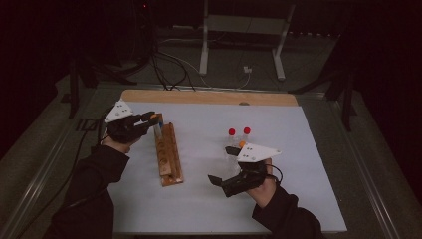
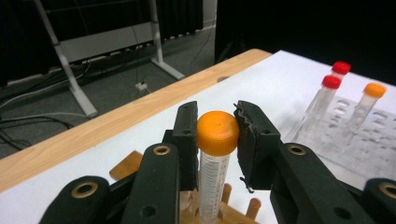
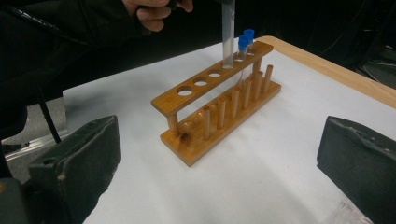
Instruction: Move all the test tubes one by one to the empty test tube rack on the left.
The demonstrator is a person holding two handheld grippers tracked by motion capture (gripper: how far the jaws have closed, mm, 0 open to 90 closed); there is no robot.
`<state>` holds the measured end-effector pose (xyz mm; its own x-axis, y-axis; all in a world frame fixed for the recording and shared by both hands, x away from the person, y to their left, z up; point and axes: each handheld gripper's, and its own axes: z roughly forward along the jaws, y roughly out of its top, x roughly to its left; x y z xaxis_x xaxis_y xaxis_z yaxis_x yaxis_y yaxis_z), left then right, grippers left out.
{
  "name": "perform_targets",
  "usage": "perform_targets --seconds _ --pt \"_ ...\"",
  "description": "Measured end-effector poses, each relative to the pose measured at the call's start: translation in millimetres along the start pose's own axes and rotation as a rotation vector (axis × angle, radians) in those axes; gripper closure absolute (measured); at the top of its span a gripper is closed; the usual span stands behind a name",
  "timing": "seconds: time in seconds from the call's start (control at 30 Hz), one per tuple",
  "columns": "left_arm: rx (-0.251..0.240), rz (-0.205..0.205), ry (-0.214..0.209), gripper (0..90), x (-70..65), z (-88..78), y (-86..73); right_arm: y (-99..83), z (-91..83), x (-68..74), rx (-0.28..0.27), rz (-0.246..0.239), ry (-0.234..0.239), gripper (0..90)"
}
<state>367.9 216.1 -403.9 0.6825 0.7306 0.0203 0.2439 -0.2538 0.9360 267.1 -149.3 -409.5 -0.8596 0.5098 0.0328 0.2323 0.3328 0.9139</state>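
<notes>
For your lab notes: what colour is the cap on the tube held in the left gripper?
Orange cap, clearest in the left gripper view.

Right claw: both black jaws stand wide apart at the lower corners, nothing between them. Ahead on the white-covered bench stands a wooden rack with a row of holes; two blue-capped tubes sit at its far end. A hand above lowers a clear tube into the next hole.

Laboratory setting: wooden test-tube rack, capped tubes, white-covered tabletop, cabling on dark floor.
</notes>
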Motion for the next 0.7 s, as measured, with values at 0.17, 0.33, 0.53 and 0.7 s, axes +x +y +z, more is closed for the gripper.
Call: perform_targets --seconds 0.17,0.33,0.53,0.7 --pt "0.015 -0.016 -0.001 72.0 0.7 6.7 -10.3 -0.5 -0.3 -0.3 0.0 0.001 0.0 0.0" --pt "0.039 -0.027 -0.008 72.0 0.5 13.7 -20.5 -0.9 0.2 -0.4 0.002 -0.001 0.0 0.0" --pt "0.059 -0.038 -0.011 72.0 -0.4 20.0 -31.3 -1.1 0.4 -0.2 0.002 0.003 0.004 0.0" --pt "0.076 -0.031 -0.004 72.0 -2.3 23.7 -37.8 -1.1 0.3 -0.3 0.002 0.003 0.007 0.0"
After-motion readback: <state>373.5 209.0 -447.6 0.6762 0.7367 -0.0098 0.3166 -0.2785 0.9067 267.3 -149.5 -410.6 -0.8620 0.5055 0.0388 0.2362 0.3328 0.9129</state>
